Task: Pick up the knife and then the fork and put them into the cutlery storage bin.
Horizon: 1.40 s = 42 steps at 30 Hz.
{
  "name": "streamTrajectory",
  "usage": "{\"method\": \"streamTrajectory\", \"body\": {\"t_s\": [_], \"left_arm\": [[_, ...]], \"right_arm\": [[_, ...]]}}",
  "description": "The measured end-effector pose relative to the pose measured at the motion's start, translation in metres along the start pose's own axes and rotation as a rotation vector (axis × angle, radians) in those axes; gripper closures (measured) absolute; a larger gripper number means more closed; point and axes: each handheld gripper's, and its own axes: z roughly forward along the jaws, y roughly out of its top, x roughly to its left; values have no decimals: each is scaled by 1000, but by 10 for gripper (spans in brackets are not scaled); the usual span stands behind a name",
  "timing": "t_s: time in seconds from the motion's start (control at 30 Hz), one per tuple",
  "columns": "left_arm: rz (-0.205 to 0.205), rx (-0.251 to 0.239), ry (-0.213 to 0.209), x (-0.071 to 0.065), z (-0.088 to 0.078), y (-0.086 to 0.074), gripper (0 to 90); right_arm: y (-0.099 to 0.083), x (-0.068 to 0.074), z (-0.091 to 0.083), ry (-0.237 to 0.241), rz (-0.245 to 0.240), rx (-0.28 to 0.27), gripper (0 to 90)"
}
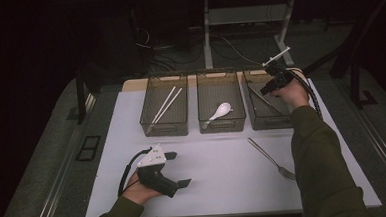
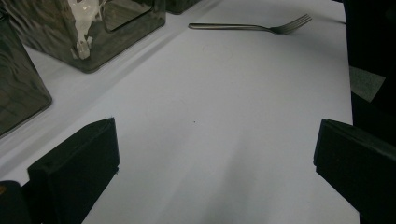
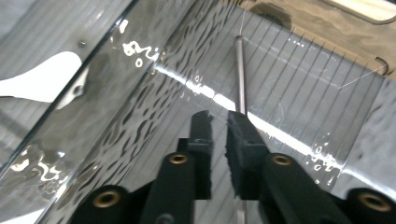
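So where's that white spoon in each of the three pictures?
High view: white spoon lies in the middle bin, centre.
Left gripper view: top left, seen through that bin's wall.
Right gripper view: left edge, behind rippled walls.
Shared landmark: the middle bin.

The room is left dark; only the white table (image 1: pixel 224 167) is lit from above. Glare is thrown off the ribbed bin wall (image 3: pixel 140 93) toward ten o'clock. Soft shadows are cast; the near jaws are blurred.

chopsticks (image 1: pixel 166 104) in the left bin (image 1: pixel 165 125), white spoon (image 1: pixel 220 110) in the middle bin (image 1: pixel 222 123)
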Motion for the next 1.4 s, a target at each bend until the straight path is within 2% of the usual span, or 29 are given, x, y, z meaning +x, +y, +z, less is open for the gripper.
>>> {"method": "streamTrajectory", "body": {"t_s": [0.13,0.27,0.37,0.5,0.63,0.77,1.07,1.2,1.4], "left_arm": [[-1,1,0,0,0,0,0],[-1,1,3,0,0,0,0],[-2,5,2,0,0,0,0],[3,9,2,1,1,0,0],[-1,14,2,1,1,0,0],[-4,11,3,1,2,-1,0],[-4,16,5,5,-1,-4,0],[-8,4,16,6,-3,-5,0],[-22,-5,22,5,-7,-8,0]], "right_arm": [[-5,-3,-13,16,6,-34,711],[-14,-9,-25,52,28,-83,622],[-22,-9,-35,64,16,-128,554],[-34,-5,-48,77,-6,-175,471],[-48,0,-61,93,-15,-206,425],[-62,6,-73,88,-33,-251,395],[-96,28,-82,108,-79,-287,353],[-111,41,-78,116,-117,-265,339],[-130,55,-74,126,-142,-251,337]]}}
